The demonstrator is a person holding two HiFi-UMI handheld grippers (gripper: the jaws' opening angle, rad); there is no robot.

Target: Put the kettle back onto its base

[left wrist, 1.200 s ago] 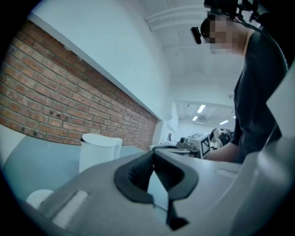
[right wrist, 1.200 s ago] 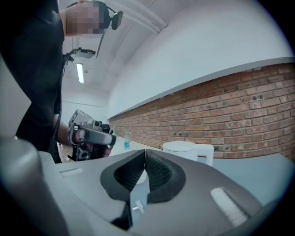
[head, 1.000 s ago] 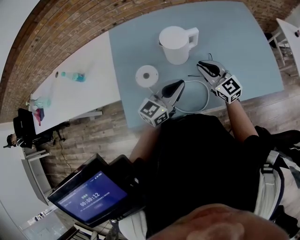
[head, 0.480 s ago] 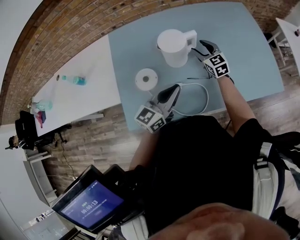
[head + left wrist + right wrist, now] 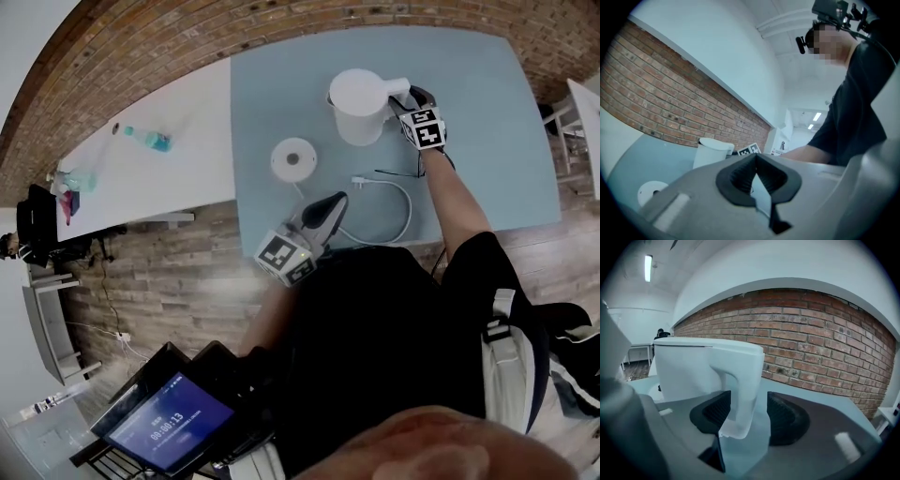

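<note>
Moved right tool [image 5: 411,97] up-frame from the cord loop [image 5: 410,202] to the kettle [image 5: 360,105], upper centre of the worktop [image 5: 487,122]; just opened jaws wide, astride the handle [image 5: 739,394] unclamped, for lifting toward the base [image 5: 293,157] lower left; held left tool [image 5: 330,206] pinched together, empty

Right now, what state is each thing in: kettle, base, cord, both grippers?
kettle: upright on the blue table, lid down, off its base.
base: bare, apart from the kettle.
cord: lying in a loose loop on the table.
left gripper: jaws together, empty.
right gripper: jaws apart, have just been opening; the kettle's handle stands between them, not clamped.
</note>
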